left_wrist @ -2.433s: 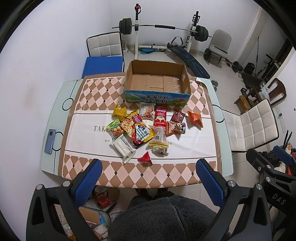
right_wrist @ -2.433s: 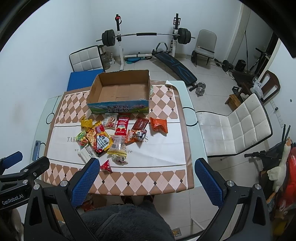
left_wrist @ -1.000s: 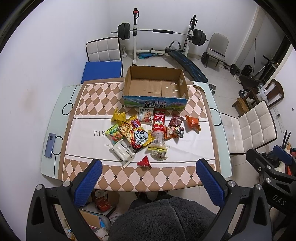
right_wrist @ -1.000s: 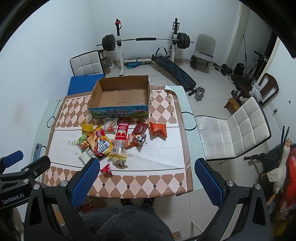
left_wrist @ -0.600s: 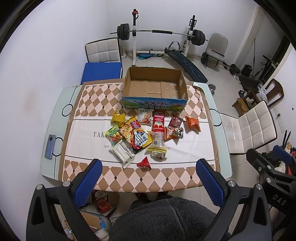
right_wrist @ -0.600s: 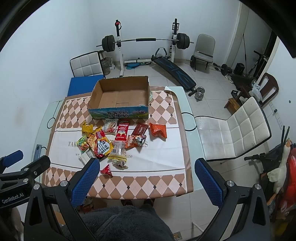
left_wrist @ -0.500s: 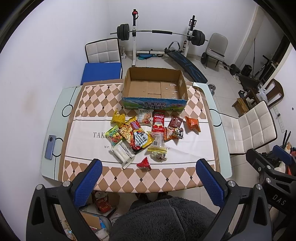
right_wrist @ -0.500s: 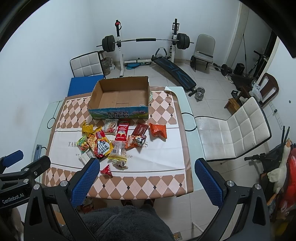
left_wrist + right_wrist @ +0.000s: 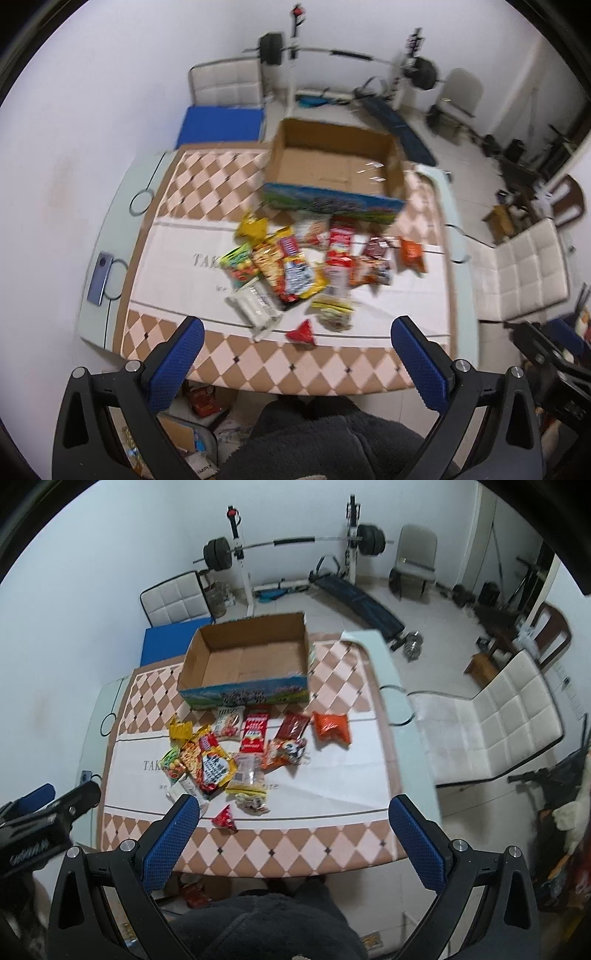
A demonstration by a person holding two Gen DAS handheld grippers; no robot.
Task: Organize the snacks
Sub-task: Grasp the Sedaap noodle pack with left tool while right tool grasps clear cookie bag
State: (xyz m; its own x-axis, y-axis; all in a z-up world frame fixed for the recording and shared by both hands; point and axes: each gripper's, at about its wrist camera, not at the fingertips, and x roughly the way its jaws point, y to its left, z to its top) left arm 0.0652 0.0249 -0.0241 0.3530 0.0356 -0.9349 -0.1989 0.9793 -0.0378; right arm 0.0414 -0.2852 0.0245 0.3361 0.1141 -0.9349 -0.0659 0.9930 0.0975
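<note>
Both claws spread wide and holding nothing, left gripper (image 9: 295, 363) and right gripper (image 9: 293, 840) high above the snack packets (image 9: 255, 753) heaped just before the cardboard box (image 9: 245, 694): probably light, crinkly, slippery, best pinched at a sealed edge.

Right gripper (image 9: 293, 808) hangs high over the near table (image 9: 400, 738) edge, blue pads (image 9: 173, 830) spread wide, nothing between them. Straight ahead, the open box (image 9: 247, 661) sits at the far side. Between box and gripper lies a snack (image 9: 236, 753) pile, mostly ahead-left. An orange bag (image 9: 331, 728) lies apart, ahead and slightly right. A red triangle packet (image 9: 224, 819) sits nearest, just beside the left pad. Off to the left, the other gripper (image 9: 40, 823) pokes in. White chair (image 9: 495, 716) to the right, barbell rack (image 9: 291, 542) far beyond.
</note>
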